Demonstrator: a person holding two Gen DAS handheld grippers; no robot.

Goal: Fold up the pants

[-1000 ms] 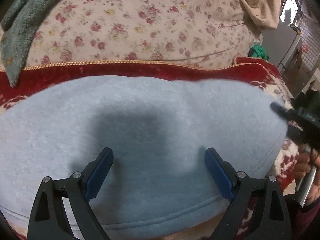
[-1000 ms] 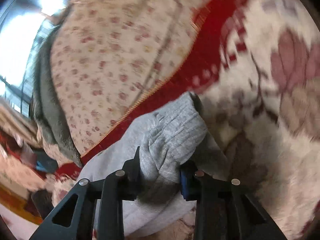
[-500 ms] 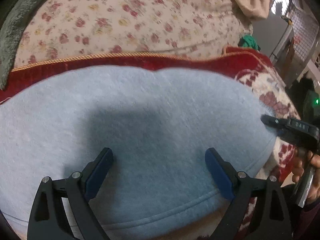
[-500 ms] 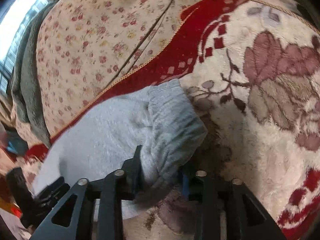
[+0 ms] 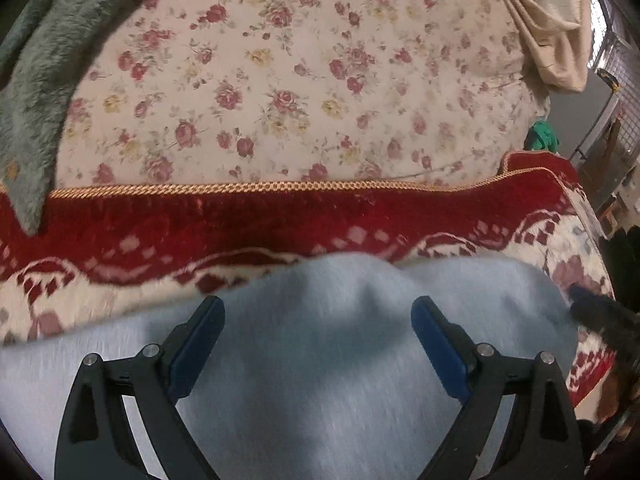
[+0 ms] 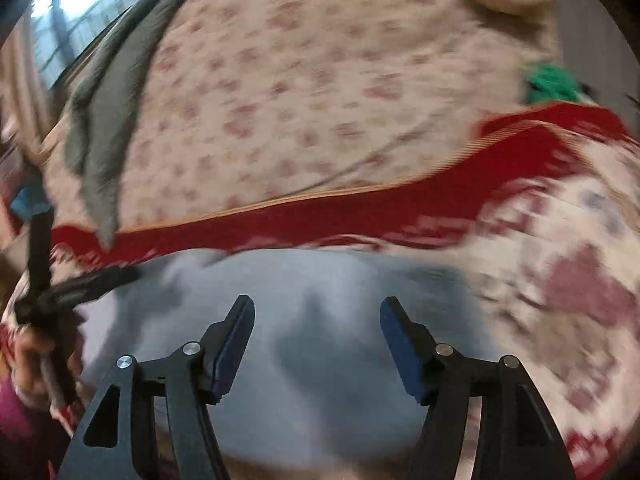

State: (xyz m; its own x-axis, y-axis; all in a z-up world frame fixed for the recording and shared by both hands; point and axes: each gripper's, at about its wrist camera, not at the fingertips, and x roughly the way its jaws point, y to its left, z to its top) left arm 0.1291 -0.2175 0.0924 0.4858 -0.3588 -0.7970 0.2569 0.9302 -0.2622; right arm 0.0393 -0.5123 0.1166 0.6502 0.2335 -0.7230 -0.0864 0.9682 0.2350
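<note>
The light grey-blue pants (image 5: 320, 360) lie folded flat on the red and cream patterned blanket (image 5: 280, 216); they also show in the right wrist view (image 6: 312, 320), blurred. My left gripper (image 5: 318, 318) is open and empty, hovering over the pants' near part. My right gripper (image 6: 316, 320) is open and empty above the pants' right part. The right gripper's tip shows in the left wrist view (image 5: 596, 312). The left gripper shows at the left in the right wrist view (image 6: 52, 280).
A floral quilt (image 5: 300, 80) rises behind the blanket. A grey-green fleece (image 5: 36, 80) drapes at the far left and a beige cloth (image 5: 552, 28) at the far right. A green item (image 5: 542, 136) sits by the quilt's right end.
My right gripper has opened and let go of the pants' ribbed cuff, then turned to face the quilt. My left gripper has drawn back, so more blanket shows beyond the pants.
</note>
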